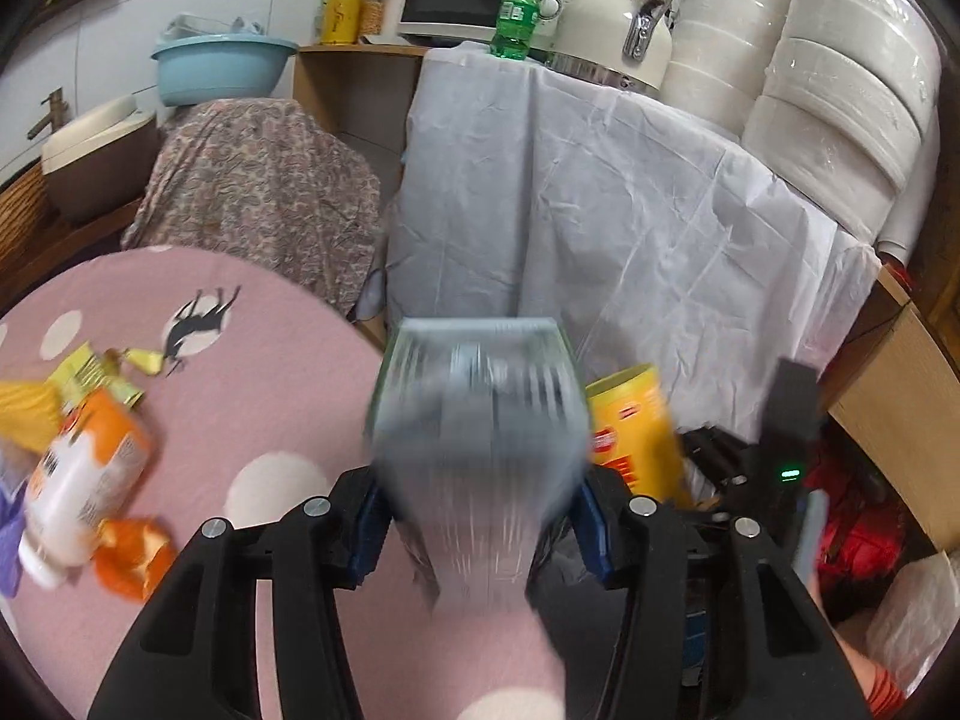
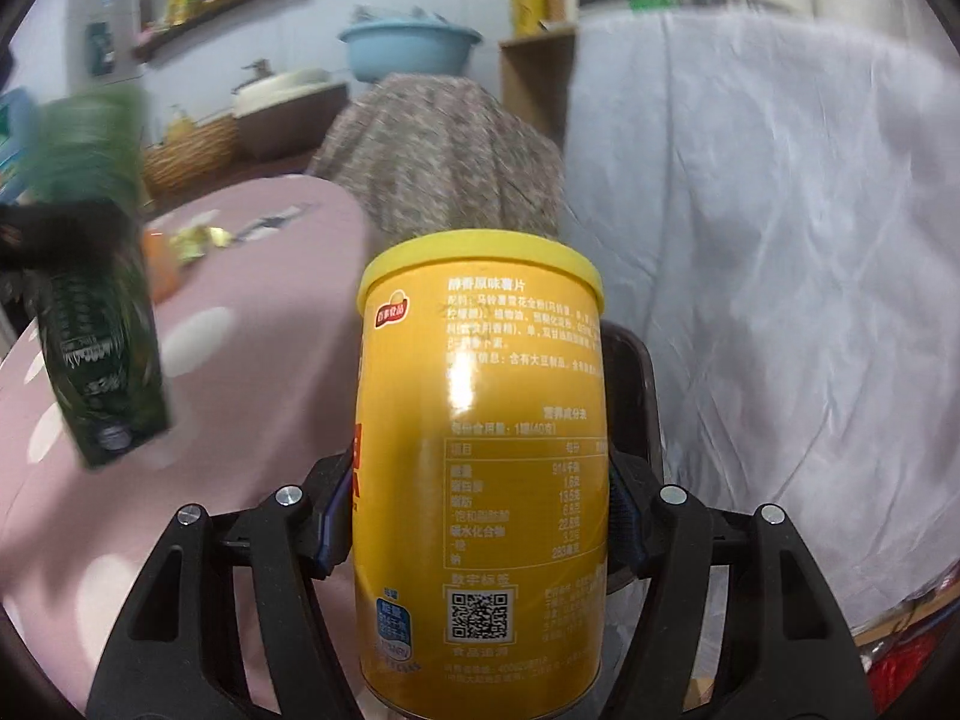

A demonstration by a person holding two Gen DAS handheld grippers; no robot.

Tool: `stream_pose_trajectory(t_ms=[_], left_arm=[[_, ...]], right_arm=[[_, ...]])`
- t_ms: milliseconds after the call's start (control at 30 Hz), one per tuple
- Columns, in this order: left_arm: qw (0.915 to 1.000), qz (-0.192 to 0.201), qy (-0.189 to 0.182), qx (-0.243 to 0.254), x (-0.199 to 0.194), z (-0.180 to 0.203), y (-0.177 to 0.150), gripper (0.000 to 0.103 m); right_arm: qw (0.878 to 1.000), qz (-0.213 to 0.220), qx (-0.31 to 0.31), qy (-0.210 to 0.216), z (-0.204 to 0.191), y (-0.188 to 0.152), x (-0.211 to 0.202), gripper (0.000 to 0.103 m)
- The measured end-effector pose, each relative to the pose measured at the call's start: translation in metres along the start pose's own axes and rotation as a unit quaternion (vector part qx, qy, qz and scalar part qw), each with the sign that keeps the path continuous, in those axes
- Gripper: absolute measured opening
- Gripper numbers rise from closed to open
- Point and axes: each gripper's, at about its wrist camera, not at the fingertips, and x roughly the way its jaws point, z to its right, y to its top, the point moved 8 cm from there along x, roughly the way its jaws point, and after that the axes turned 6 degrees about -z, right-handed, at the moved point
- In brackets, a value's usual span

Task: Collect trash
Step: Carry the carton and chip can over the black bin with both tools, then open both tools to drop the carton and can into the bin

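Note:
My left gripper (image 1: 480, 528) is shut on a green-and-grey drink carton (image 1: 474, 420), blurred, with a blue pad on each side; the right wrist view shows this carton (image 2: 102, 330) tilted at the left. My right gripper (image 2: 480, 513) is shut on an upright yellow crisp can (image 2: 480, 420) with a yellow lid. The same can (image 1: 630, 420) shows just right of the carton in the left wrist view. On the pink dotted table (image 1: 270, 408) lie an orange-and-white bottle (image 1: 84, 480), an orange wrapper (image 1: 132, 558) and yellow wrappers (image 1: 90, 372).
A white sheet (image 1: 600, 210) covers furniture straight ahead, and a floral cloth (image 1: 258, 192) covers something to its left. A dark rounded rim (image 2: 636, 384) shows behind the can. A cardboard box (image 1: 900, 420) and a red bag (image 1: 858, 540) sit at the right.

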Motion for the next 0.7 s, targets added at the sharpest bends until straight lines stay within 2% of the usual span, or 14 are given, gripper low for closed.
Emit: stream_pose_trajectory(t_ms=[100, 300, 433, 500, 600, 700], left_arm=[[1.0, 0.005, 0.001, -0.003, 0.016, 0.006, 0.017, 0.051], [0.9999, -0.012, 0.006, -0.008, 0.056, 0.015, 0.044, 0.051], [0.9996, -0.022, 0.016, -0.004, 0.079, 0.016, 0.054, 0.051], [0.9993, -0.032, 0.022, -0.003, 0.092, 0.015, 0.056, 0.051], [0.9984, -0.043, 0.035, -0.005, 0.11, 0.01, 0.059, 0.051], [0.9978, -0.051, 0.041, -0.009, 0.123, 0.007, 0.061, 0.051]], right_arm=[[0.999, -0.032, 0.024, -0.01, 0.017, -0.001, 0.044, 0.066], [0.992, -0.101, 0.071, 0.003, 0.038, -0.009, 0.12, 0.066], [0.984, -0.159, 0.083, 0.002, 0.042, -0.018, 0.163, 0.066], [0.975, -0.196, 0.099, 0.013, 0.044, -0.028, 0.184, 0.066], [0.967, -0.222, 0.124, 0.023, 0.048, -0.034, 0.203, 0.067], [0.964, -0.23, 0.129, 0.022, 0.051, -0.035, 0.208, 0.071]])
